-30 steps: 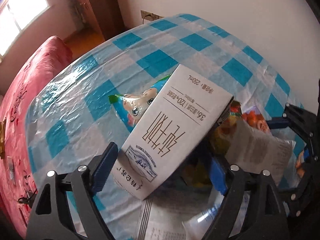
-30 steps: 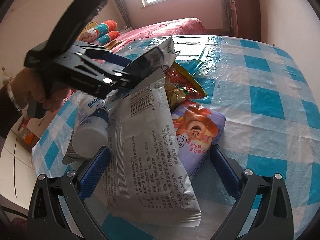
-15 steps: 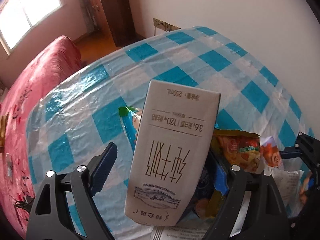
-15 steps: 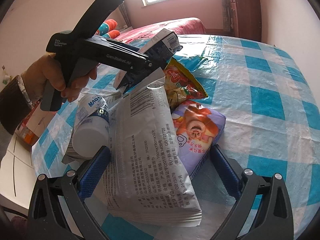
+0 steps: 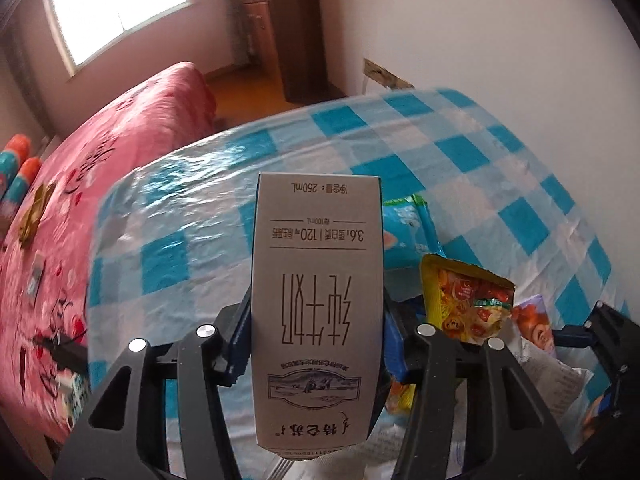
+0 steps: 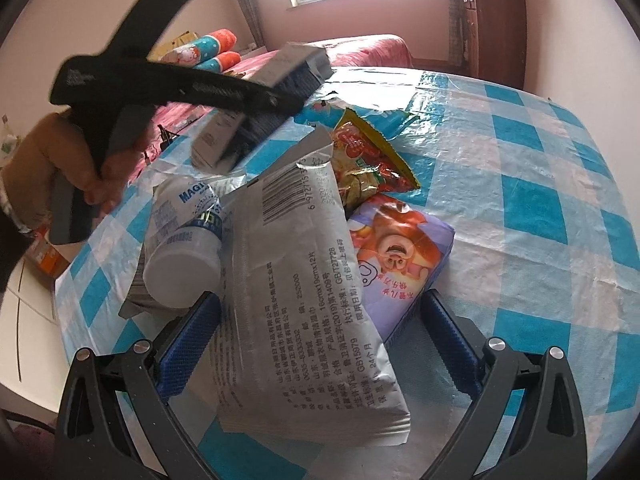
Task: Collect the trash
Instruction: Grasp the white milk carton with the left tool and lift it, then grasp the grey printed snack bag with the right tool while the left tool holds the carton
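My left gripper [image 5: 316, 344] is shut on a white 250 mL milk carton [image 5: 316, 312] and holds it lifted above the table; it also shows in the right wrist view [image 6: 256, 108]. My right gripper [image 6: 316, 340] is open low over the trash pile, its blue pads on either side of a white printed wrapper [image 6: 296, 288]. In the pile lie a plastic bottle [image 6: 184, 248], a red-yellow snack bag [image 6: 364, 160], a purple tissue pack [image 6: 396, 256] and a blue cartoon wrapper [image 5: 408, 232].
The table wears a blue-and-white checked plastic cloth [image 6: 540, 200]. A bed with a pink cover [image 5: 92, 184] stands beyond the table's edge. A brown wardrobe [image 6: 496, 20] and a white wall [image 5: 500, 40] lie behind.
My left gripper has closed on the milk carton, turned it upright and lifted it away from the pile. My right gripper has stayed in place, open.
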Available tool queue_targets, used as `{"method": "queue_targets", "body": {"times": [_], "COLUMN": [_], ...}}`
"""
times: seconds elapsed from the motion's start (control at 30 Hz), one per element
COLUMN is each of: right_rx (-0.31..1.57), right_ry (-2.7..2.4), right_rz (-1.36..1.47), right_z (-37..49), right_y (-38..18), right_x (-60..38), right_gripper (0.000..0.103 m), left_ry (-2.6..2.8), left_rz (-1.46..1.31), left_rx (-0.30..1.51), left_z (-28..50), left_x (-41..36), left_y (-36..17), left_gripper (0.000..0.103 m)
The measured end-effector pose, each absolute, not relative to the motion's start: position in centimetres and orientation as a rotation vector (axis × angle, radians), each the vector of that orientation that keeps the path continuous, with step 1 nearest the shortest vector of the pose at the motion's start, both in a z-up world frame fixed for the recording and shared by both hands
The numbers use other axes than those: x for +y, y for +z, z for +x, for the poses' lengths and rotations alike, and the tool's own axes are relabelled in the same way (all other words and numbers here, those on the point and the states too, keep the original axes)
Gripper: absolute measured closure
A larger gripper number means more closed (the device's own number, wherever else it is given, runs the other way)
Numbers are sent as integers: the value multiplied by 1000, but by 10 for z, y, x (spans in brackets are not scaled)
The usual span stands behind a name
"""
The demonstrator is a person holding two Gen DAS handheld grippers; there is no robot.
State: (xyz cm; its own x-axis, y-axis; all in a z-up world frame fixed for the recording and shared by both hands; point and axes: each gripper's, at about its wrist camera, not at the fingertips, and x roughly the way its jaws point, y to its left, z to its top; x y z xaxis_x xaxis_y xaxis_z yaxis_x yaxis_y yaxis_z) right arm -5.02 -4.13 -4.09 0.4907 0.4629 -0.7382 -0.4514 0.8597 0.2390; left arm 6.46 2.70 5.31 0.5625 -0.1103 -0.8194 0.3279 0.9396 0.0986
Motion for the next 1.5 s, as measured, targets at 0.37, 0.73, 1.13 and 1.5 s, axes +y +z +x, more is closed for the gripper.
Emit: {"method": "queue_targets", "body": {"times": [0.37, 0.73, 1.13, 1.5], "right_rx": [882, 866, 819, 771], "right_ry": [531, 517, 401, 326], "right_rz": [-73, -202, -345, -343], "right_z": [-59, -69, -74, -85], "right_y": [-39, -40, -41, -35], "right_x": [-30, -15, 2, 2], "right_gripper": [4, 4, 5, 23], "left_ry": [-141, -112, -134, -202], "left_rz": [91, -118, -215, -293], "left_rx": [902, 916, 918, 894], "left_z": [4, -79, -125, -134], "left_x": [75, 117, 139, 151], "left_y": [84, 73, 50, 41], "left_gripper": [49, 49, 49, 49]}}
